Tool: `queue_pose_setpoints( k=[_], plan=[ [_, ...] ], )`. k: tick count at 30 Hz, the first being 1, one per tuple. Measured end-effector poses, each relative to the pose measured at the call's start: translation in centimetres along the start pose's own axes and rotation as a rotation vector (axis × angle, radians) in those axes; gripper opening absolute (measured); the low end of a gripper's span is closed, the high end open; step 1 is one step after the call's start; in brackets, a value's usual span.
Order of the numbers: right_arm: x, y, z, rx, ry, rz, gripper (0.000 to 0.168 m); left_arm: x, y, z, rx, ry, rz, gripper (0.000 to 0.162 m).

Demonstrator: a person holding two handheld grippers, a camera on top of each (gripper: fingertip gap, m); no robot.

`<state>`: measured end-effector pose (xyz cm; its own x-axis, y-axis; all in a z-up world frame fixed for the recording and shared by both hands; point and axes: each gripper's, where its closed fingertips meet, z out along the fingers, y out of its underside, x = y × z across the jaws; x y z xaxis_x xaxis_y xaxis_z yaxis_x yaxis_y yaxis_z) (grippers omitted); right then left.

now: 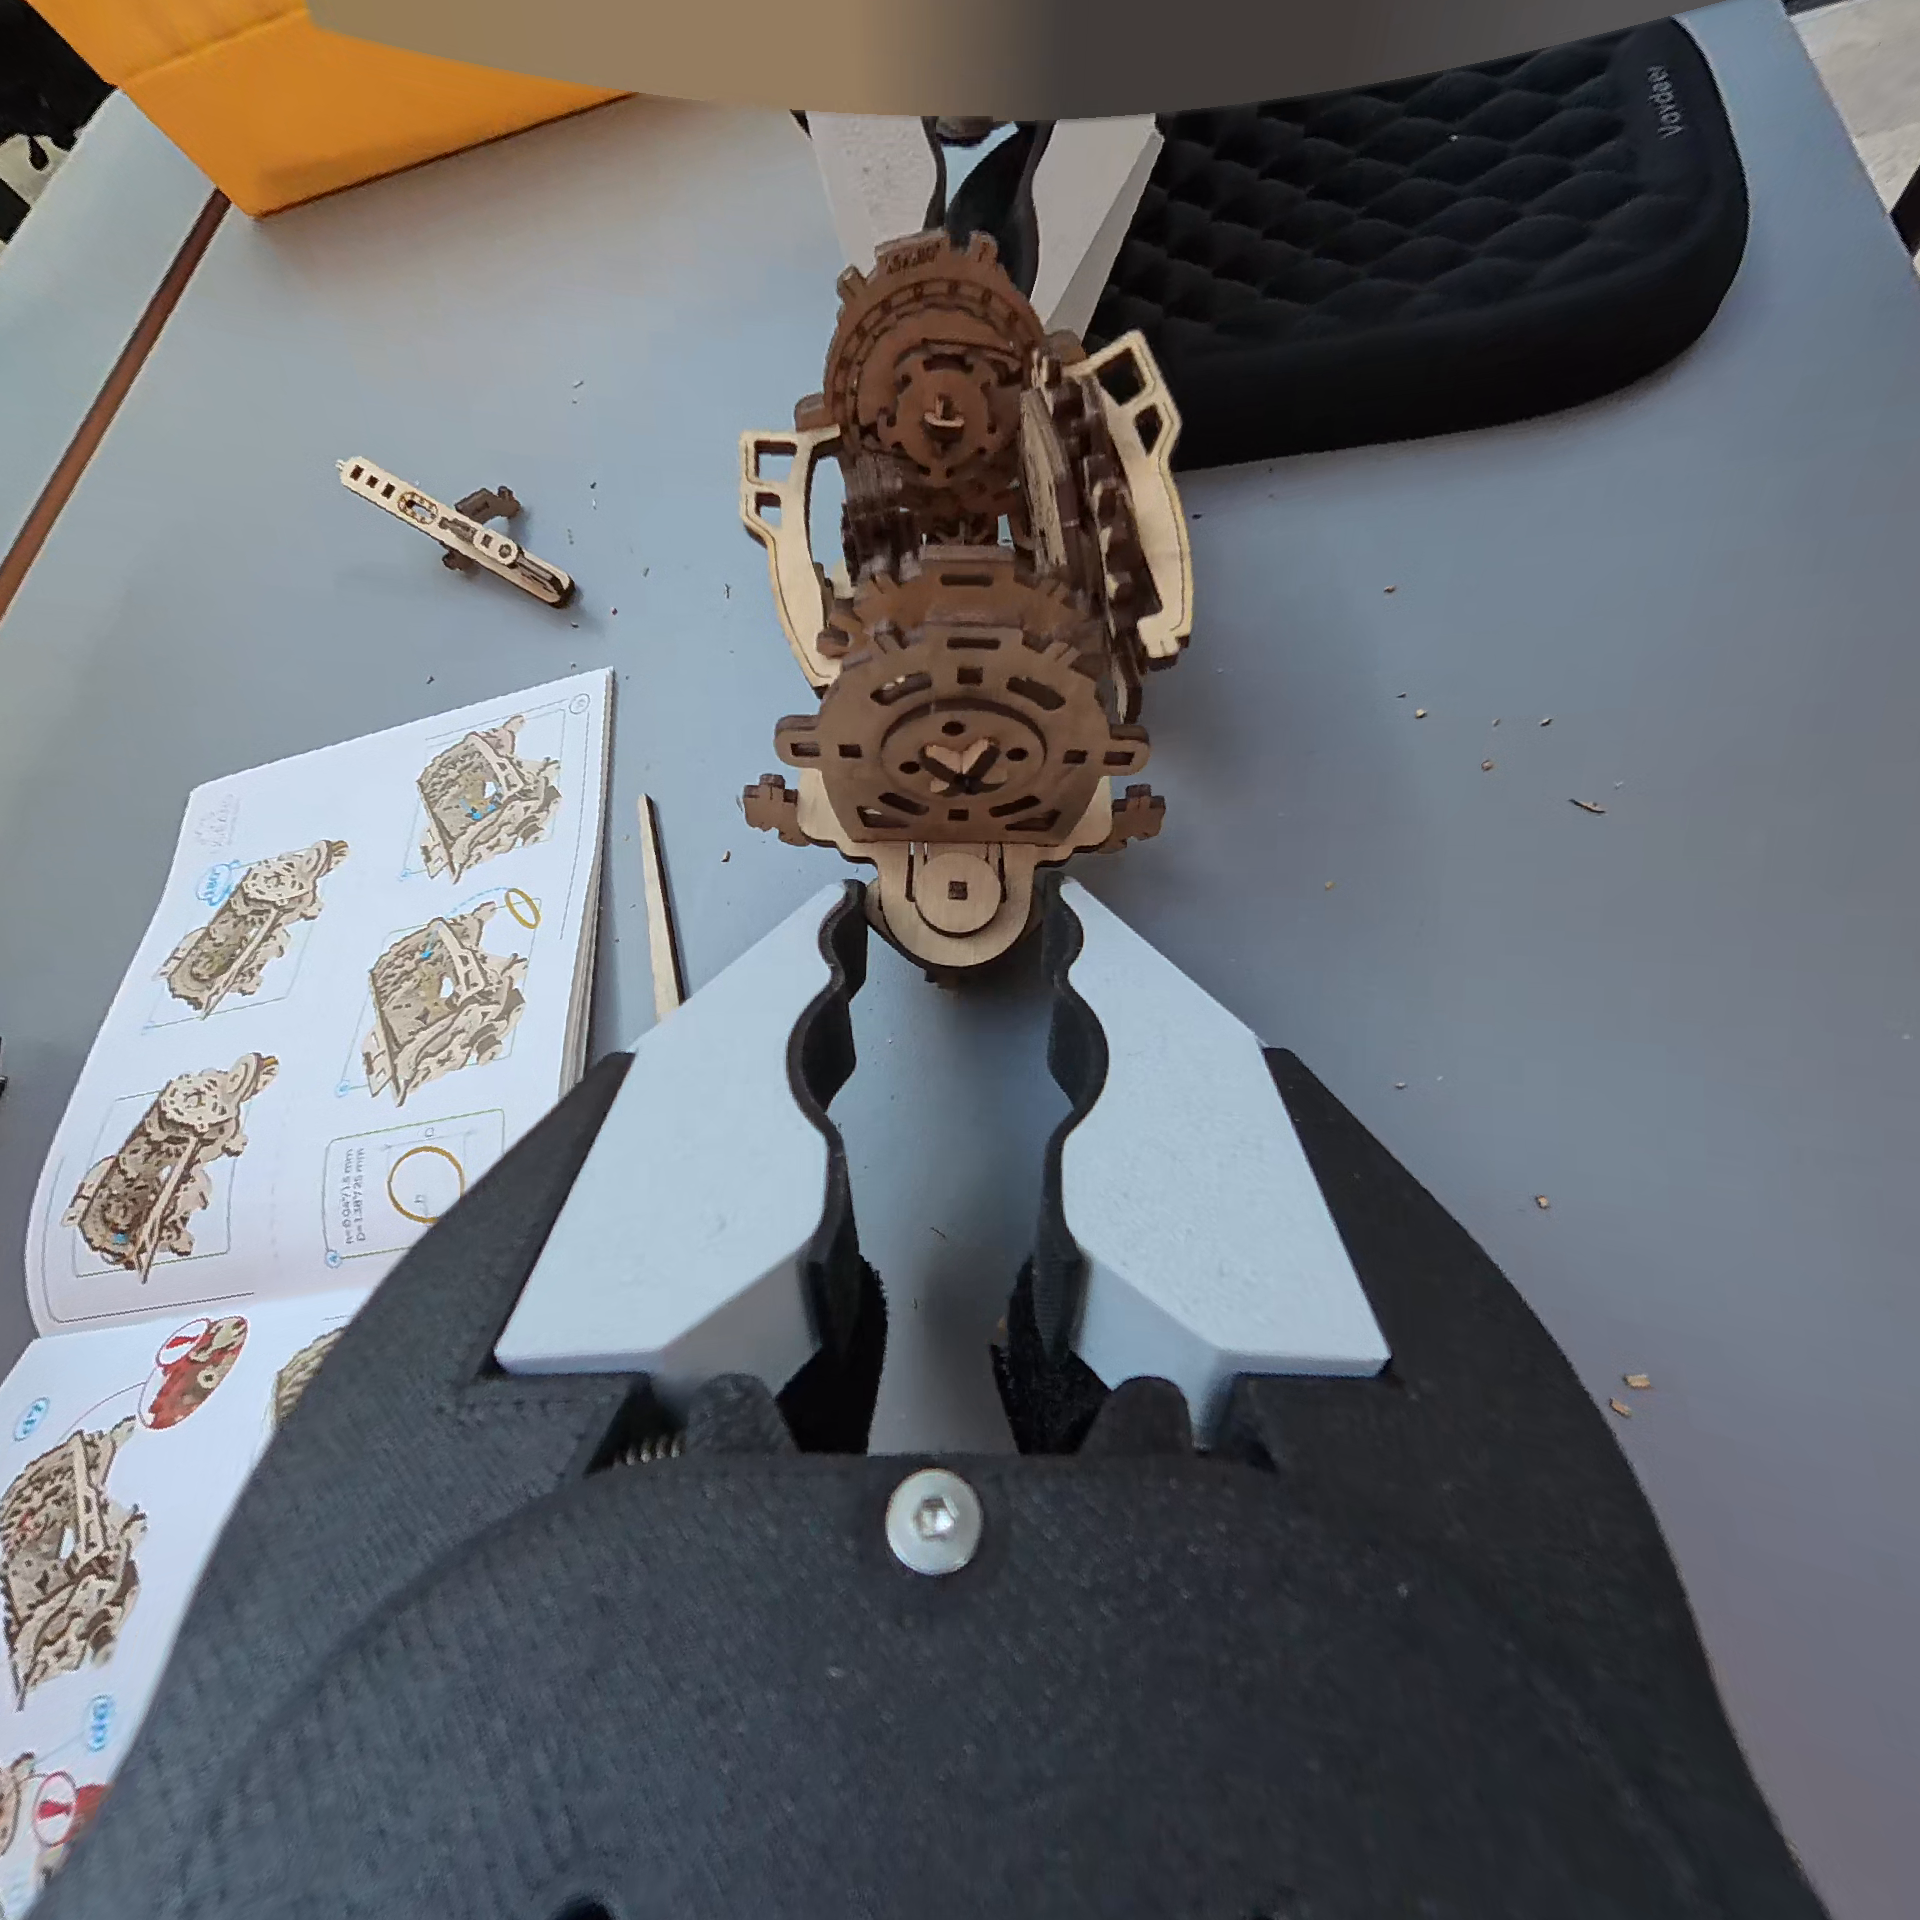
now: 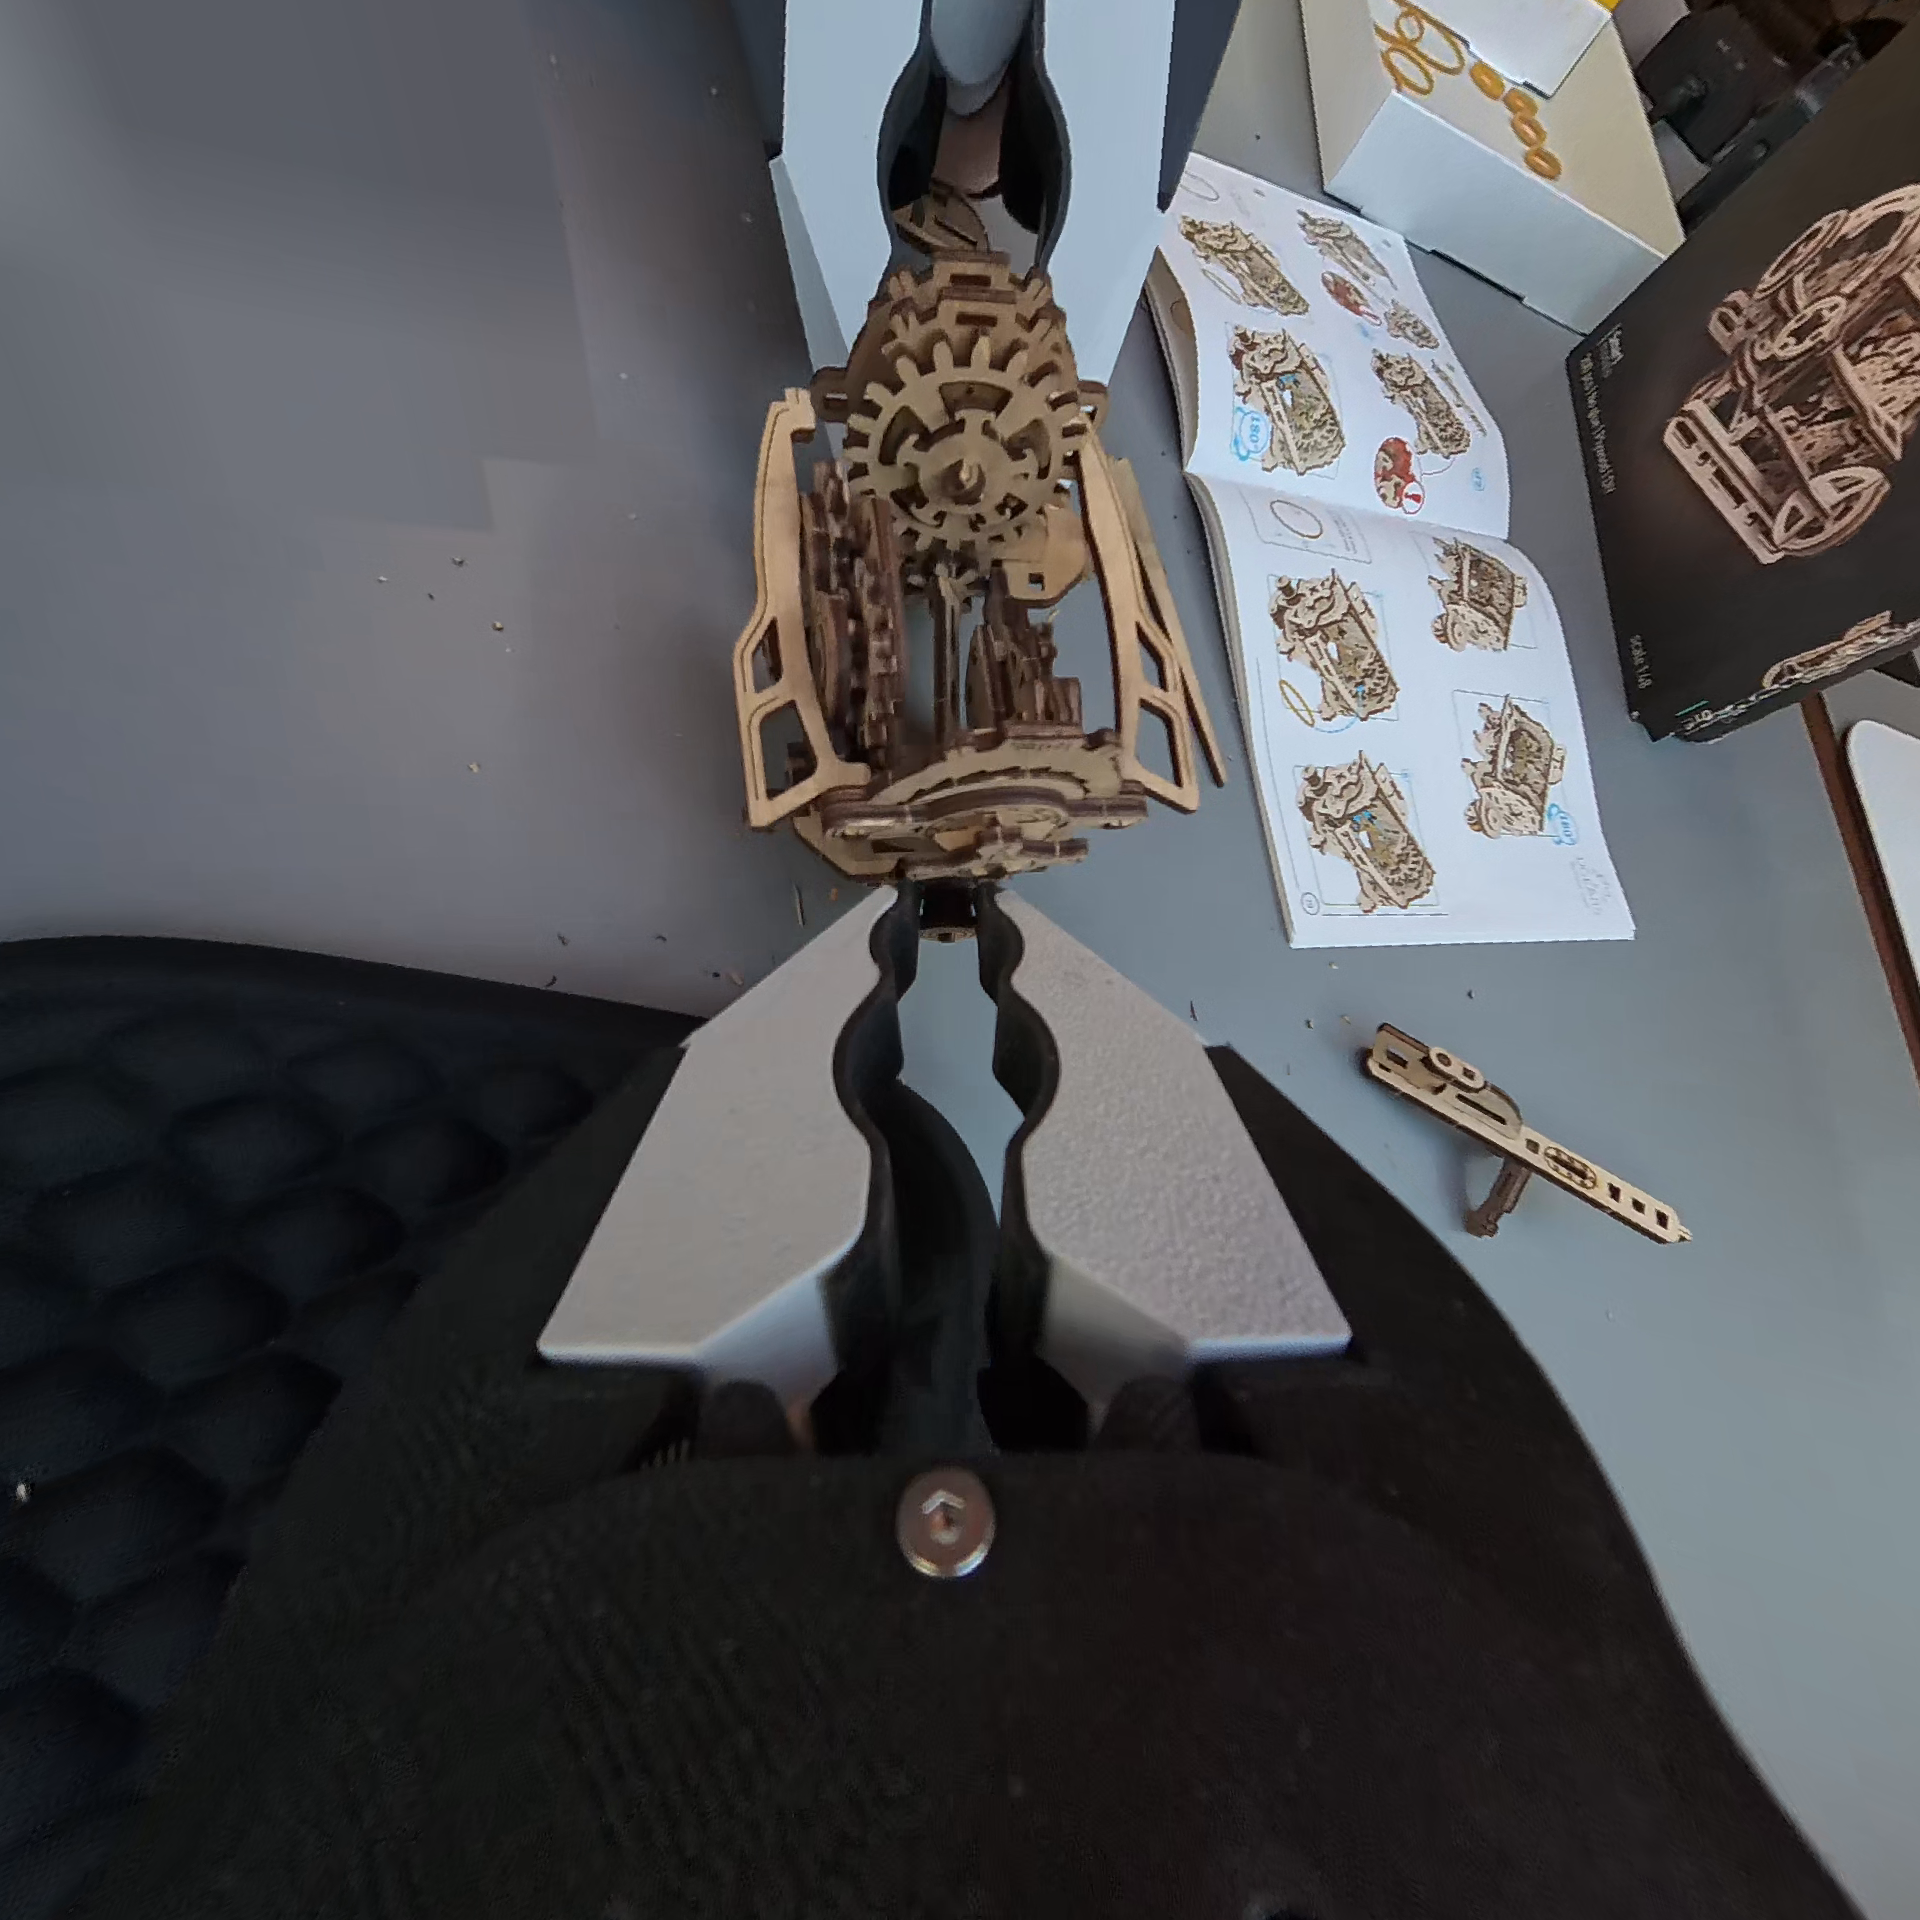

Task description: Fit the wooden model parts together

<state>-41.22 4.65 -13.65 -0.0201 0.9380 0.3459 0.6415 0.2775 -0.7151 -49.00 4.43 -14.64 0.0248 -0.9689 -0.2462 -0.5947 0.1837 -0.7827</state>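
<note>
A wooden gear model (image 1: 966, 644) is held above the grey table (image 1: 1455, 831) between my two grippers, which face each other. My left gripper (image 1: 956, 904) is shut on a round pale tab at the model's near end. The right gripper's fingers (image 1: 1101, 218) show beyond the far end. In the right wrist view the model (image 2: 956, 582) shows its large gear and side frames. My right gripper (image 2: 943, 909) is shut on a small dark knob at that end. The left gripper's fingers (image 2: 831, 156) show behind it. A loose slotted wooden bar (image 1: 457, 530) lies on the table to the left; it also shows in the right wrist view (image 2: 1517, 1132).
An open instruction booklet (image 1: 343, 987) lies left of my left gripper, with a thin wooden stick (image 1: 660, 914) beside it. A black quilted cushion (image 1: 1403, 239) lies at the far right. A yellow box (image 1: 312, 104), a white box (image 2: 1486, 135) and a black model box (image 2: 1787, 416) stand at the table's edges. About 15 cm separates my right fingertips from the loose slotted wooden bar (image 1: 457, 530). It turns up in the right wrist view (image 2: 1511, 1128) as well.
</note>
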Motion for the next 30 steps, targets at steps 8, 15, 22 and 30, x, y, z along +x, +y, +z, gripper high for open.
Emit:
queue_pose_setpoints(
  k=[8,15,22,30],
  plan=[
    [0.1,-0.3,-0.1,0.041,-0.007,0.078,0.008,0.1,0.0,-0.1,0.017,0.009,0.046,0.032],
    [0.4,-0.3,-0.1,0.040,0.004,0.133,0.007,0.3,0.0,-0.1,0.023,0.026,0.072,0.032],
    [-0.3,-0.4,-0.2,0.042,0.000,0.095,0.006,0.2,0.0,-0.1,-0.002,0.039,-0.004,0.032],
    [0.0,-0.3,-1.9,0.136,-0.161,0.356,0.029,0.3,0.0,0.0,-0.023,0.032,0.044,0.032]
  ],
)
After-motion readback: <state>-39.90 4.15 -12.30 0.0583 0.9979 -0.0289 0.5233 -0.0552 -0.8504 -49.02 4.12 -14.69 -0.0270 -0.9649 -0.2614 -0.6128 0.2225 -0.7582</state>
